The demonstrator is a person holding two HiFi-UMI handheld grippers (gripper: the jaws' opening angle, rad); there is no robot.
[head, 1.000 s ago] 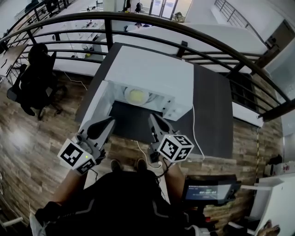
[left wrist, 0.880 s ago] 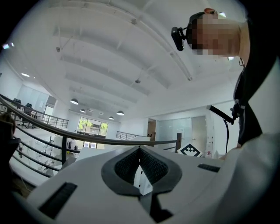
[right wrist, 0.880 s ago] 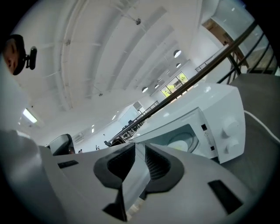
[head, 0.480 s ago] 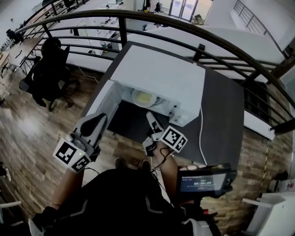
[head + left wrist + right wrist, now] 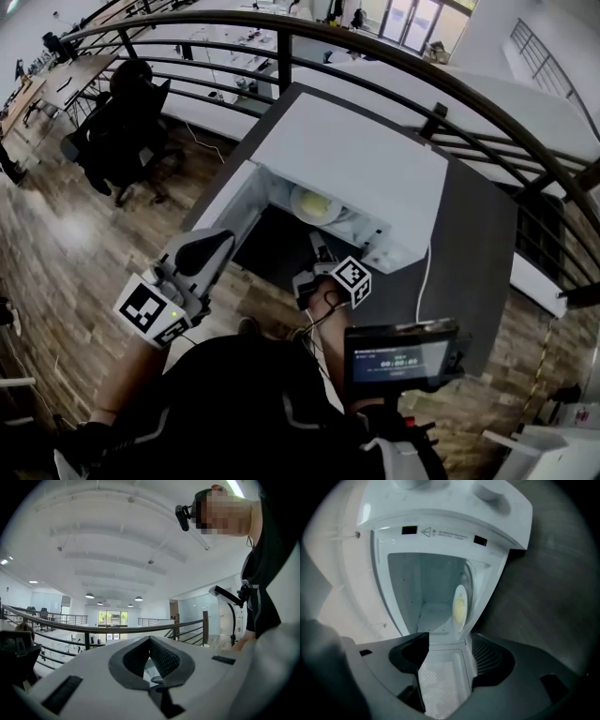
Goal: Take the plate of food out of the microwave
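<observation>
The left gripper point(image 5: 217, 246) hovers beside the microwave point(image 5: 366, 169) on the table point(image 5: 478, 253), jaws pressed together and empty. The plate of food point(image 5: 316, 203) sits inside the open cavity. The right gripper point(image 5: 320, 250) faces it, its jaws just opened wide with nothing between them.

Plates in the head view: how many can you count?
1. The plate of yellow food sits inside the open microwave on the dark table; others could be hidden deeper inside.

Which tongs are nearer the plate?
Right. The right tongs, jaws just opening and empty, point at the plate from the front of the microwave; the left tongs hang farther out, beside the open door.
</observation>
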